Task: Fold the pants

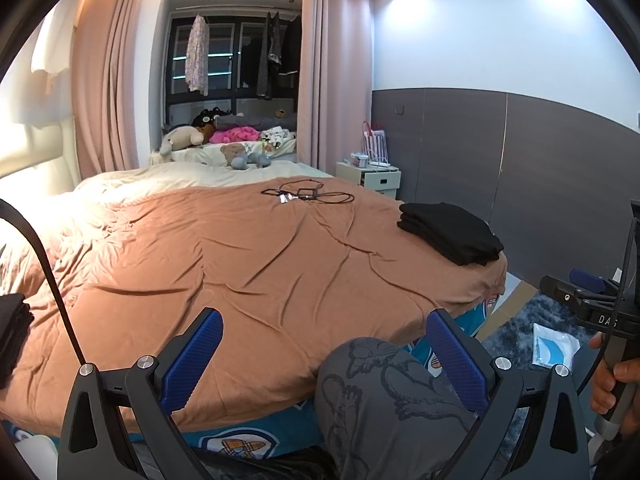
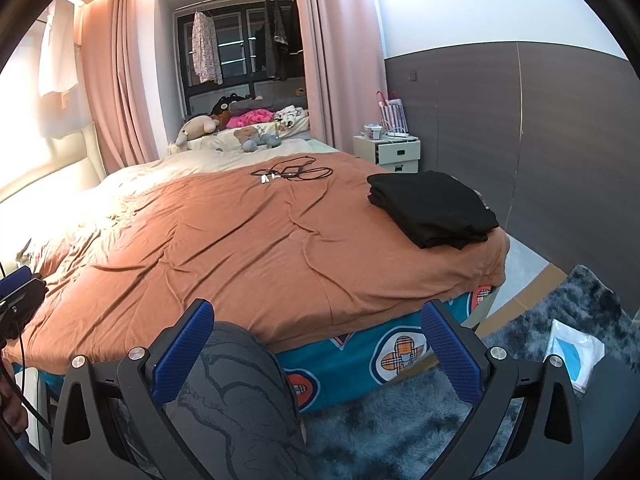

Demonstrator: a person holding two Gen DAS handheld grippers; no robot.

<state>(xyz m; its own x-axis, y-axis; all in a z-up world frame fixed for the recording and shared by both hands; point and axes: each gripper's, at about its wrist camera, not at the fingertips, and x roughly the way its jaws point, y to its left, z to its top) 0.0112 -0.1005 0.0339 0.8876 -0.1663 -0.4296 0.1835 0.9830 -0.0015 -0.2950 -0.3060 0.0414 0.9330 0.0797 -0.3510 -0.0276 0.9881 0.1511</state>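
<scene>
A folded stack of black pants (image 1: pixel 450 232) (image 2: pixel 432 208) lies on the right corner of the orange bedspread (image 1: pixel 248 264) (image 2: pixel 248 240). More dark folded cloth (image 1: pixel 12 332) shows at the left edge of the left wrist view. My left gripper (image 1: pixel 324 364) hangs open over the bed's near edge, nothing between its blue pads. My right gripper (image 2: pixel 318 354) is open too, held above the bed's foot. Neither touches any cloth. A person's knee in grey patterned trousers (image 1: pixel 384 408) (image 2: pixel 236 392) fills the space in front of both grippers.
A tangle of black cables (image 1: pixel 308 194) (image 2: pixel 290 172) lies mid-bed toward the far side. Plush toys (image 1: pixel 208 140) sit by the window. A white nightstand (image 2: pixel 388 152) stands at the right wall. A blue shaggy rug (image 2: pixel 400 428) and a white bag (image 2: pixel 576 354) are on the floor.
</scene>
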